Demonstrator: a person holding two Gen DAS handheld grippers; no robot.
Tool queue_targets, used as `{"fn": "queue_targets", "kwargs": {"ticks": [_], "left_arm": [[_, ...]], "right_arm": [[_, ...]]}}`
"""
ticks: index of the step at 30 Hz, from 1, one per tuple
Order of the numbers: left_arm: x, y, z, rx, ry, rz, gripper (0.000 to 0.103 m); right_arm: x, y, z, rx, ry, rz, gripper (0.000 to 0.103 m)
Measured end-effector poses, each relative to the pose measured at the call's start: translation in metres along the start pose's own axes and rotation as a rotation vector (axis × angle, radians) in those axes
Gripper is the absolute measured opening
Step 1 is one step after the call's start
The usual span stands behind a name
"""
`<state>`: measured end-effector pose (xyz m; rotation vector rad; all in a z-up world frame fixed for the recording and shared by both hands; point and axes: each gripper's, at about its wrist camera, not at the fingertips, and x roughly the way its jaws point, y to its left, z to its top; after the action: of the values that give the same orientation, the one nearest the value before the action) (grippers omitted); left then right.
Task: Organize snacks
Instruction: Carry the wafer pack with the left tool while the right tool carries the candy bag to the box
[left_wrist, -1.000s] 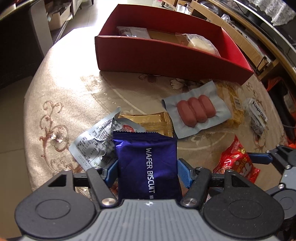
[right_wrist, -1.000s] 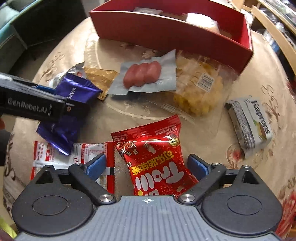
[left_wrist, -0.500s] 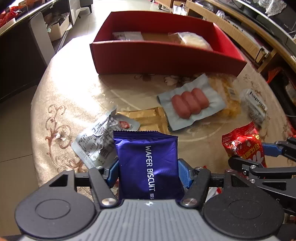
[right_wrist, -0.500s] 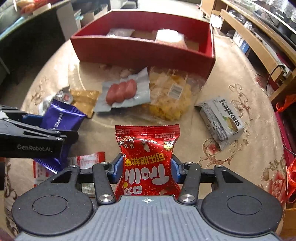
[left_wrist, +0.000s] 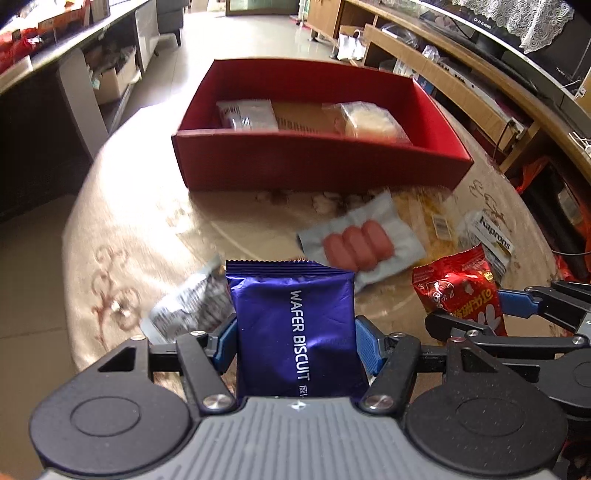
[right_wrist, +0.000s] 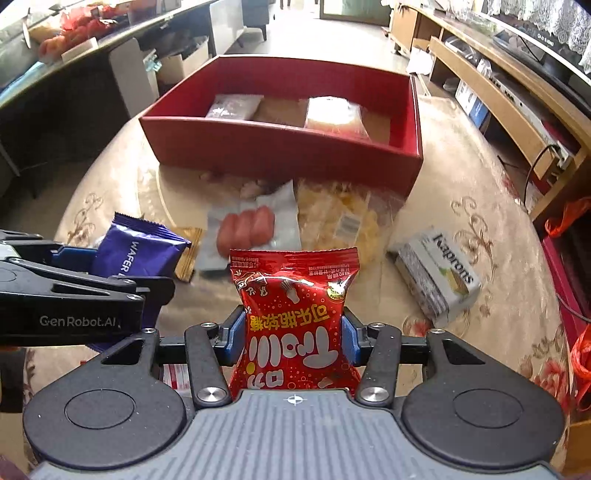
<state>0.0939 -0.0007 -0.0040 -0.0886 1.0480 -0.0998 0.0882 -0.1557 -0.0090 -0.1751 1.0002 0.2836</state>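
A round table (left_wrist: 122, 229) with a floral beige cloth stands on a tiled floor (left_wrist: 255, 33) (shelves along the wall). The left gripper (left_wrist: 295, 341) clamps a purple biscuit pack (left_wrist: 295, 332); the right gripper (right_wrist: 293, 338), whose jaws have just been closing, clamps a red candy bag (right_wrist: 293, 314).

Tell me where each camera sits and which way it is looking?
Left wrist: sits on the left gripper, looking forward and down past the purple wafer biscuit pack in its jaws to the red box; the right gripper shows at the right edge.
Right wrist: sits on the right gripper, looking the same way past the red candy bag; the left gripper shows at the left.
Both share the red box, sausage pack and Kaprons pack.
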Motion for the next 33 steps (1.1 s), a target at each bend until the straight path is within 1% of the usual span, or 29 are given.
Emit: {"fn": "queue_targets", "kwargs": {"ticks": [7, 12, 17, 24, 33], "left_arm": [[-0.006, -0.001, 0.019, -0.01, -0.046, -0.003, 0.059], [-0.009, -0.006, 0.031, 0.01, -0.081, 0.02, 0.059], [-0.01, -0.008, 0.045, 0.014, -0.103, 0.025, 0.059], [-0.013, -0.006, 0.071, 0.009, -0.148, 0.034, 0.059], [-0.01, -0.002, 0.1, 0.001, -0.185, 0.03, 0.059]], "right_arm": [[-0.004, -0.008, 0.016, 0.031, -0.042, -0.007, 0.058], [-0.006, -0.013, 0.025, 0.054, -0.063, -0.01, 0.058], [-0.007, -0.018, 0.035, 0.068, -0.087, -0.017, 0.058], [-0.006, -0.024, 0.058, 0.105, -0.131, -0.018, 0.058], [0.0, -0.033, 0.083, 0.158, -0.173, -0.017, 0.058]]}}
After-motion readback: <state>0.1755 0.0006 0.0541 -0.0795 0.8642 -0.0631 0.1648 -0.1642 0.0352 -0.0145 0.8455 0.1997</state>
